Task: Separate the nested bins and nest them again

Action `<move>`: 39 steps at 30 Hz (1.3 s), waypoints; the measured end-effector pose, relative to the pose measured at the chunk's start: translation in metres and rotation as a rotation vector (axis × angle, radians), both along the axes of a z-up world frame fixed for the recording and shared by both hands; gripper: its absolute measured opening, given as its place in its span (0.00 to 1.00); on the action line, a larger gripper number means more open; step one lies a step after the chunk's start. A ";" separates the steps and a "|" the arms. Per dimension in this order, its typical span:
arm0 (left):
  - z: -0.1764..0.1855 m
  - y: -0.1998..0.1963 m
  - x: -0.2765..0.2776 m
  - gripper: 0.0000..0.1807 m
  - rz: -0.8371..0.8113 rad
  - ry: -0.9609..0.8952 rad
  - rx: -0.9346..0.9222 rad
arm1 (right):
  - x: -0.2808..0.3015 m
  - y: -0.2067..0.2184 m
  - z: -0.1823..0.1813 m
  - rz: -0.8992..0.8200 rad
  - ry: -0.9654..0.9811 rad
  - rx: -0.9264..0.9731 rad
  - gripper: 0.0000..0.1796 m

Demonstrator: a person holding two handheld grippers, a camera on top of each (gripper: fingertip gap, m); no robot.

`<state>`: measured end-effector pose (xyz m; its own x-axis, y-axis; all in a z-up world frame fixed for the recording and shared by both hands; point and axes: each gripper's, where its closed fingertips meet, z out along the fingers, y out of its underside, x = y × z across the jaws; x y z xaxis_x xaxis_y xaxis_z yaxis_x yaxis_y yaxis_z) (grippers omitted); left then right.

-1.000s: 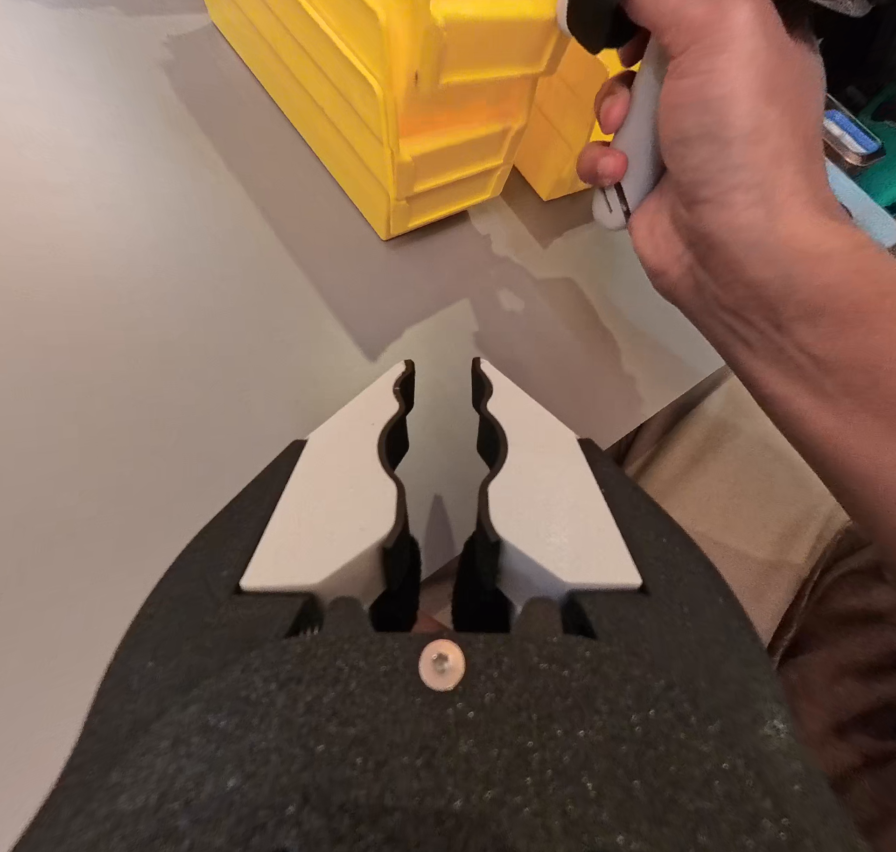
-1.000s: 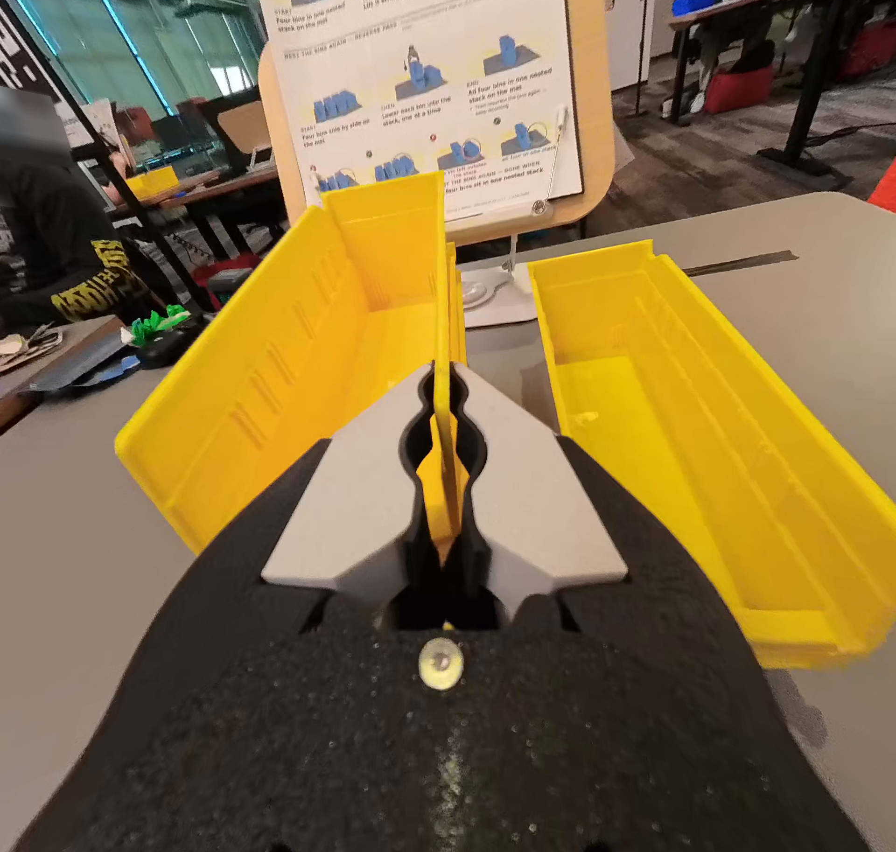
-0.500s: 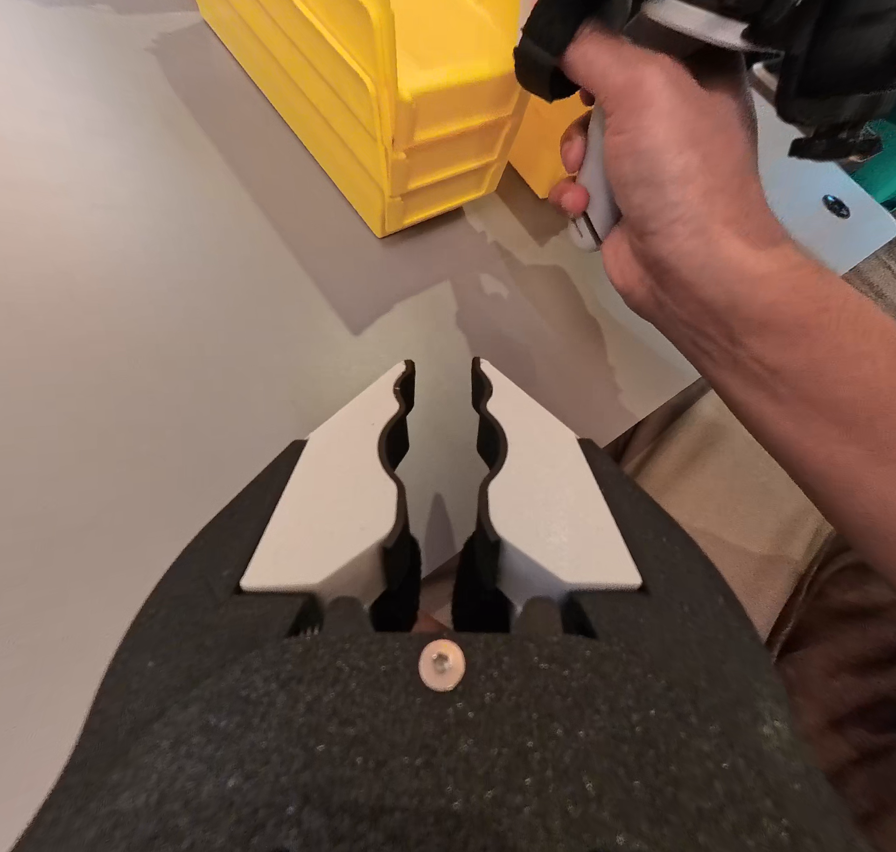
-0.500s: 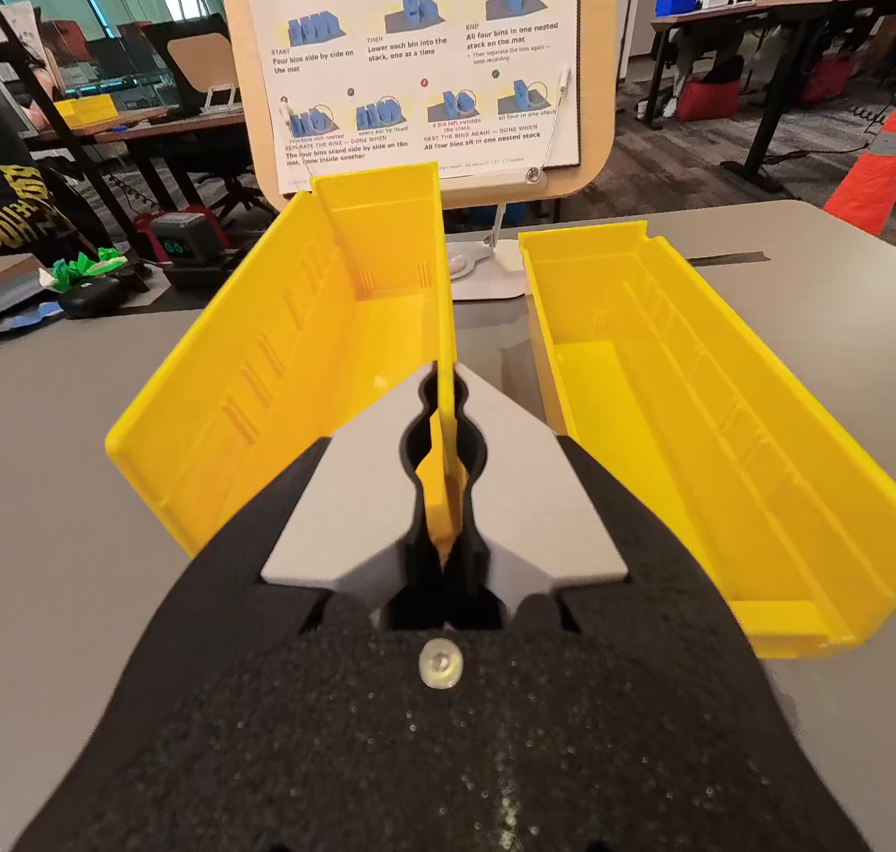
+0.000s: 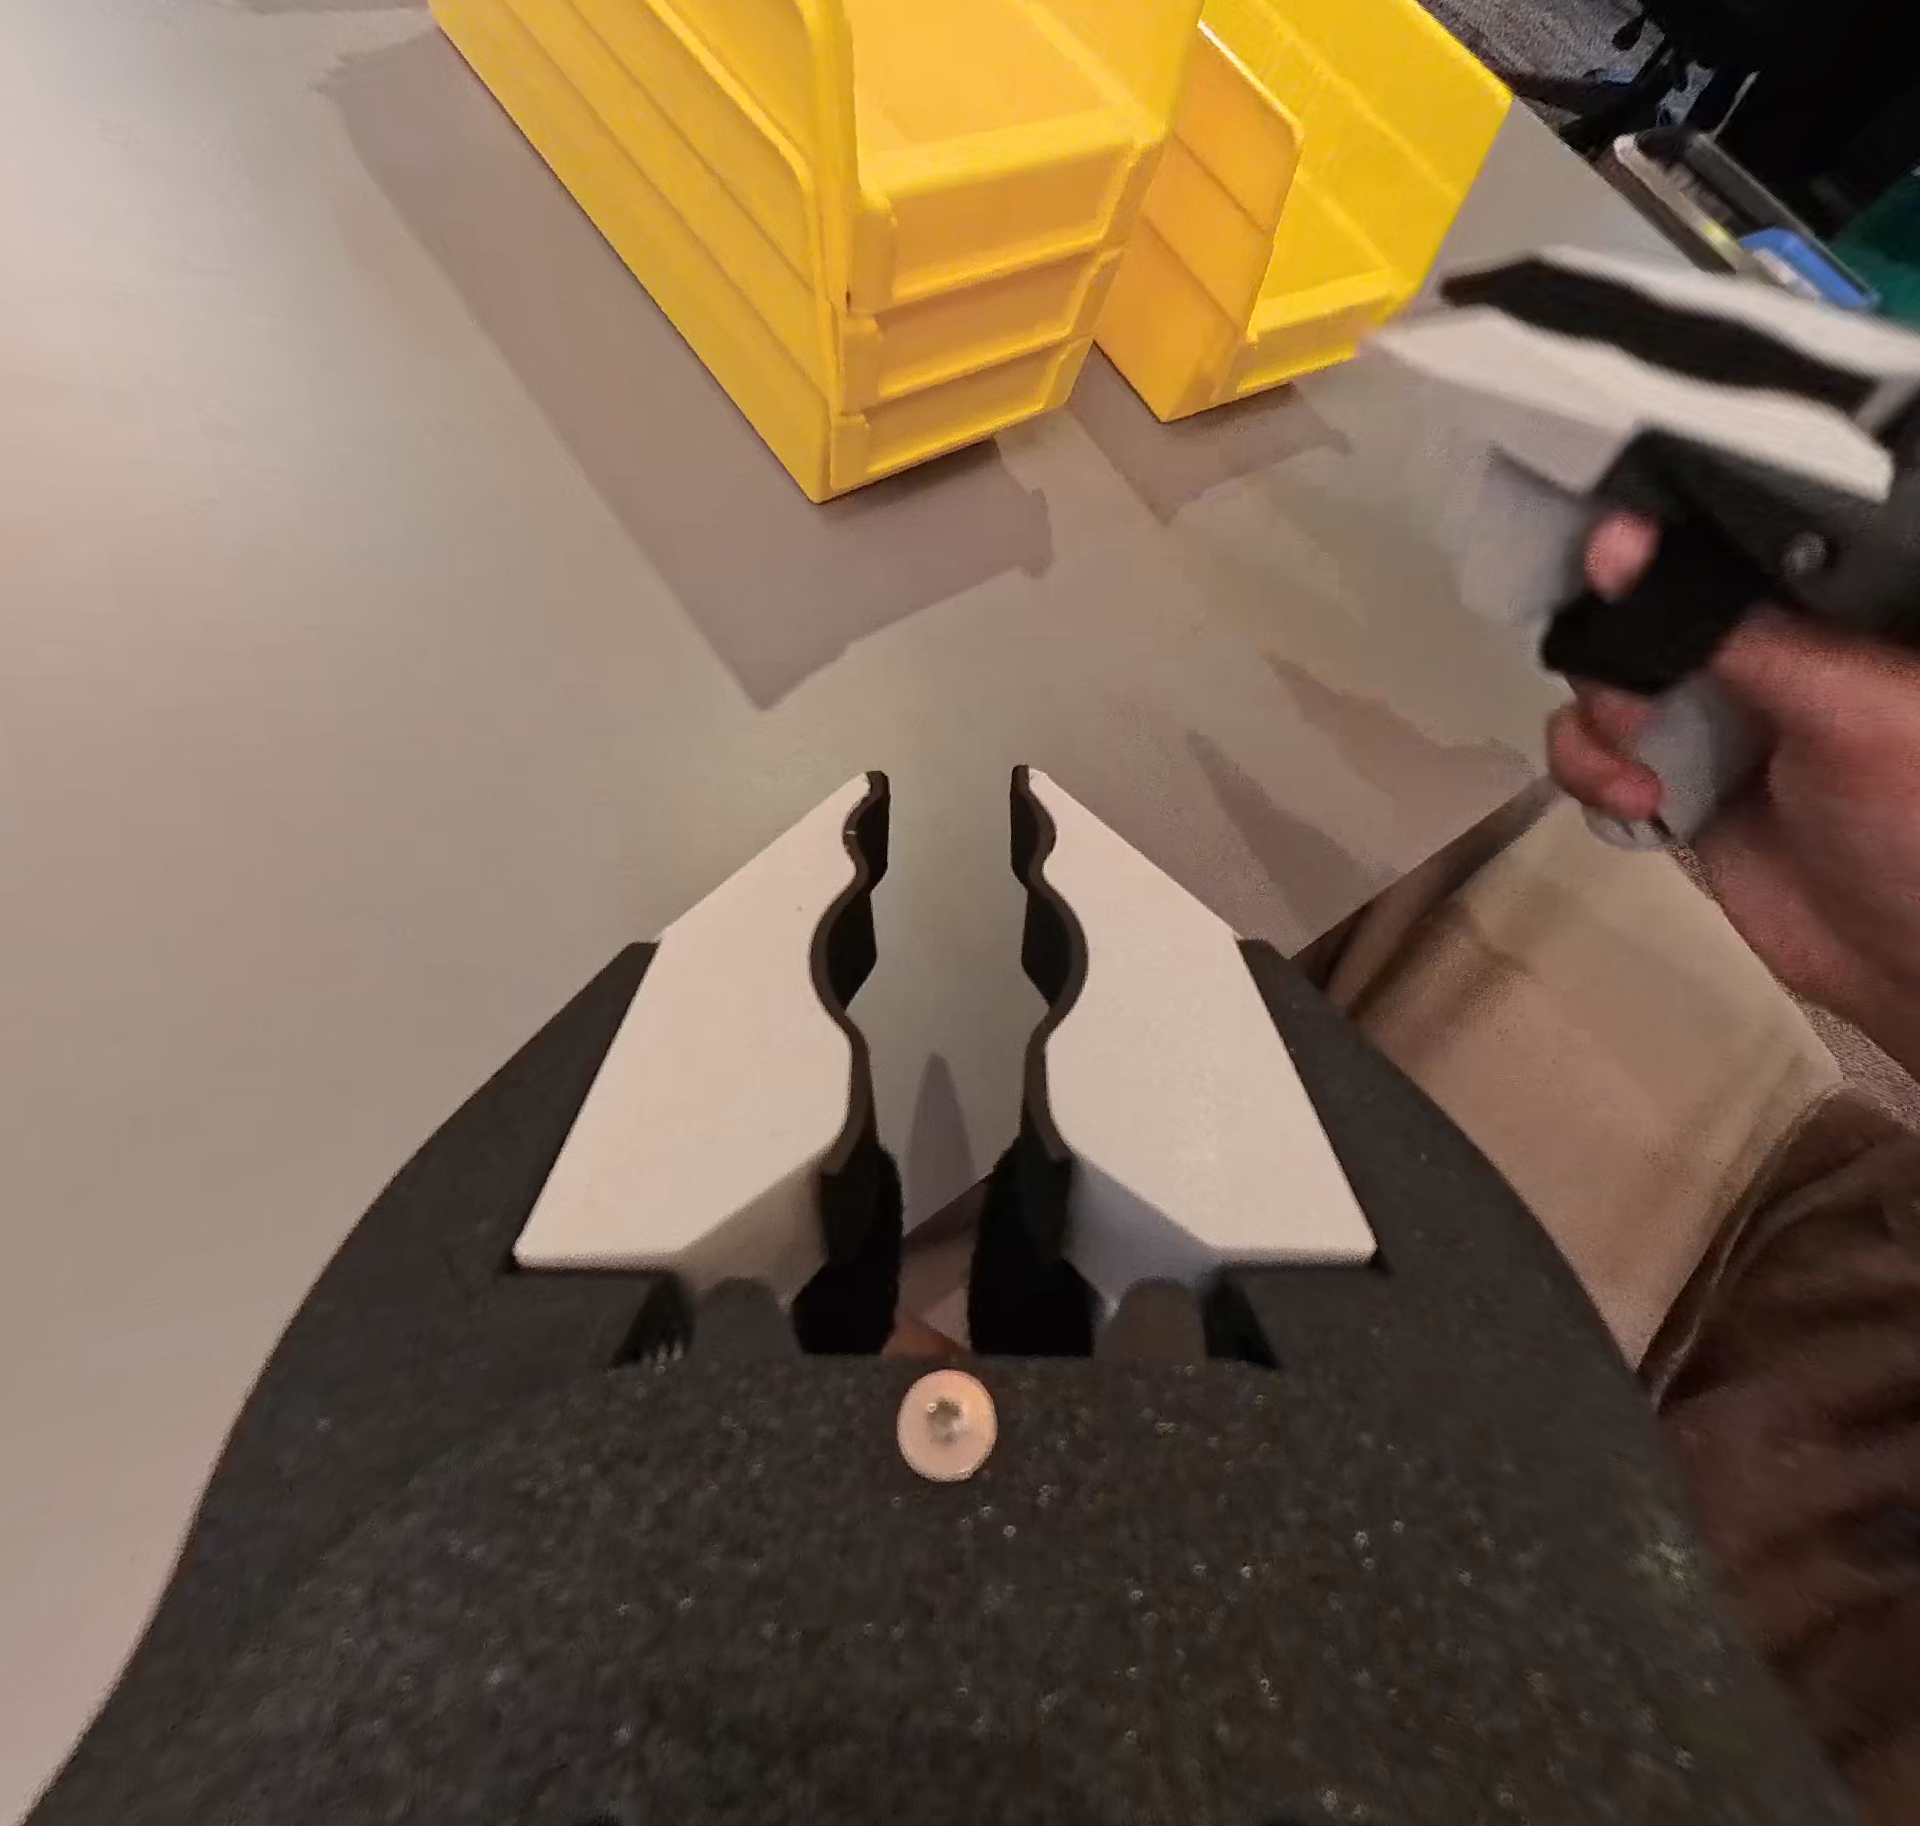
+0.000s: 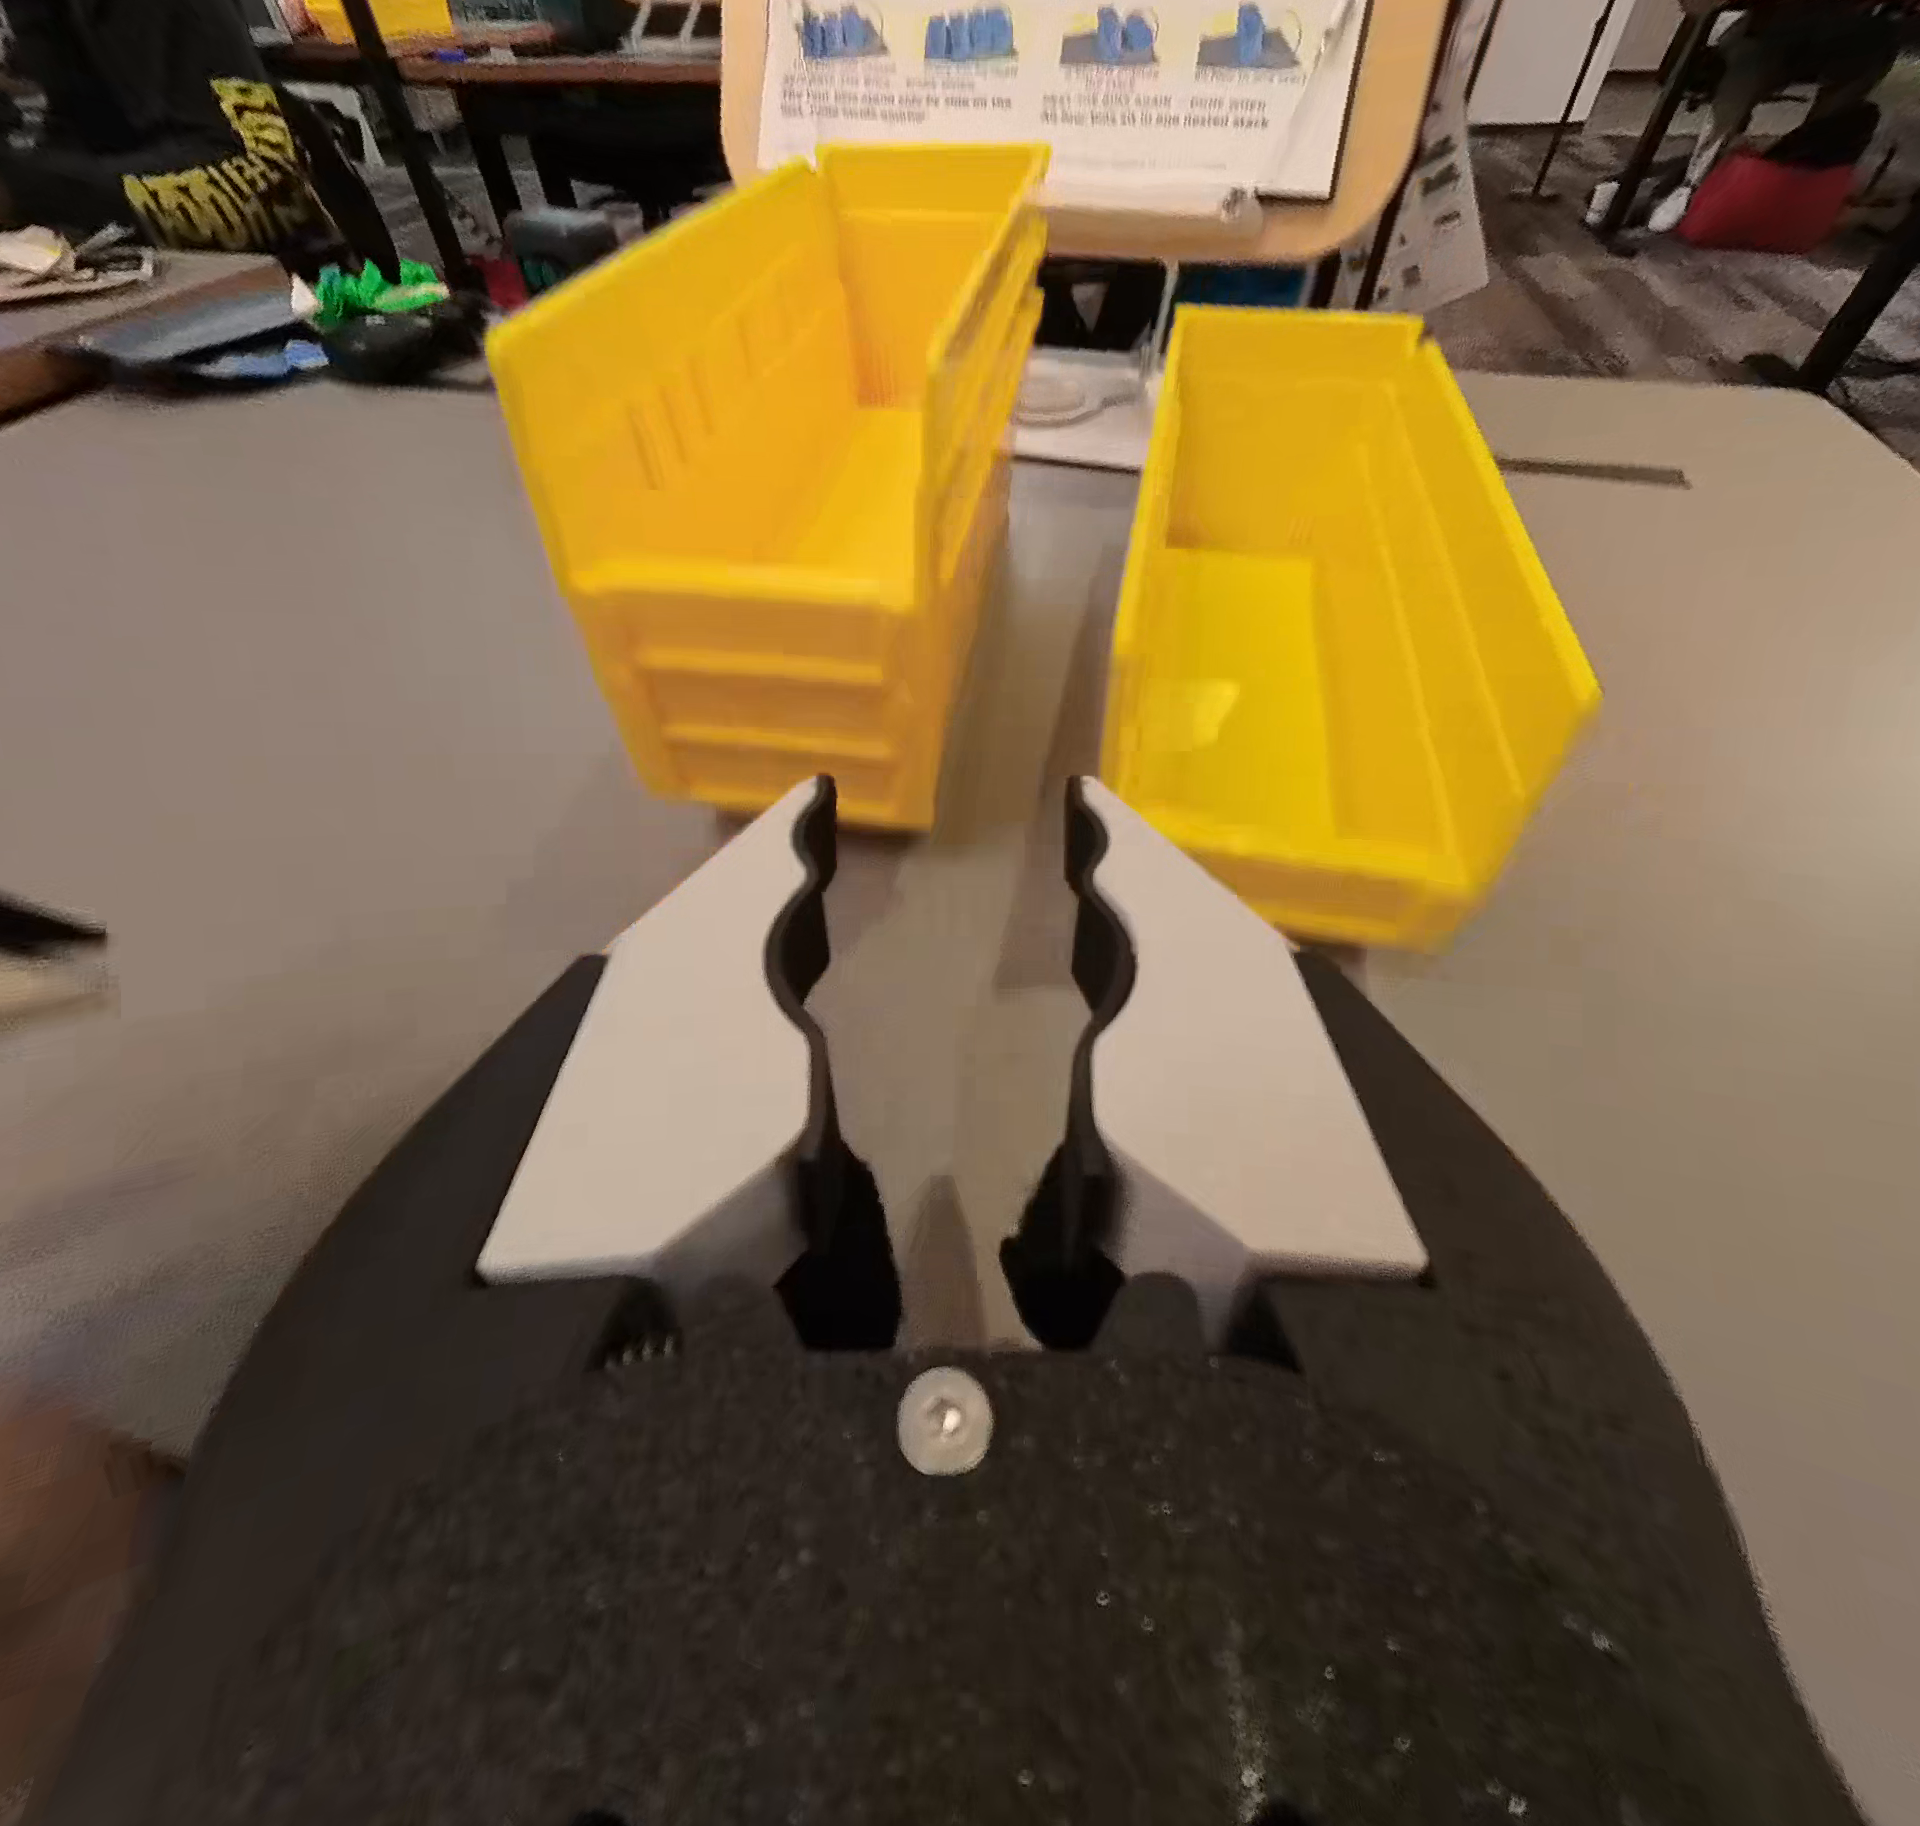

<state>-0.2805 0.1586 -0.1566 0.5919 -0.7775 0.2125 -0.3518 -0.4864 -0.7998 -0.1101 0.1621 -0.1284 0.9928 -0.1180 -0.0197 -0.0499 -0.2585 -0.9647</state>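
right gripper (image 6: 948,820) wide apart at the jaws, nothing between them, hanging above the grey table (image 6: 260,696) just short of the bins. left gripper (image 5: 948,820) parted by a narrower gap, likewise empty, held back near the table edge. right gripper also visible in the left wrist view (image 5: 1621,394), blurred, gripped by a hand (image 5: 1766,789).

nested stack (image 6: 769,550) of 3 yellow bins standing on the left, front lips stepped one above another. single bin (image 6: 1340,633) flat on the table just beside it on the right, apart by a narrow strip of table. instruction board (image 6: 1049,31) upright behind both.

judging by that: 3 in, 1 left to nest.

risks from here:
- pinching only a thin side wall of the single bin, so that the long bin sags or twists out of the pads on the lift; cause, weight far from the grip point.
- lowering it askew into the stack, so that a corner catches on the top rim and jams half in; cause, close fit and little taper.
- knocking the stack sideways on approach, given the narrow gap between the 2.
- stack unheld by the left gripper, so free to slide or tip under a downward push.
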 end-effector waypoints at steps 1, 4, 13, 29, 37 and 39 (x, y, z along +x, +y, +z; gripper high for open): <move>0.000 0.000 0.000 0.12 -0.001 0.001 0.001 | 0.003 -0.014 -0.008 -0.006 -0.005 -0.011 0.25; 0.000 -0.002 0.001 0.12 -0.005 0.005 0.004 | 0.017 -0.047 -0.026 -0.038 -0.034 -0.037 0.26; 0.002 -0.002 0.004 0.12 -0.006 0.002 0.026 | 0.101 -0.030 -0.007 -0.218 -0.063 -0.016 0.28; 0.008 0.007 -0.005 0.11 0.030 -0.004 0.063 | 0.150 0.062 -0.029 -0.265 0.136 -0.041 0.01; 0.008 0.003 -0.002 0.11 0.018 -0.015 0.048 | 0.104 0.053 0.075 -0.212 0.222 0.134 0.01; 0.009 0.002 -0.001 0.11 0.012 -0.013 0.052 | 0.086 0.058 0.105 -0.177 0.239 0.172 0.02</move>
<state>-0.2811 0.1601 -0.1479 0.5987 -0.7807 0.1791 -0.3359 -0.4477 -0.8287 -0.0242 0.2198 -0.0233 0.9221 -0.2634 -0.2834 -0.3090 -0.0605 -0.9491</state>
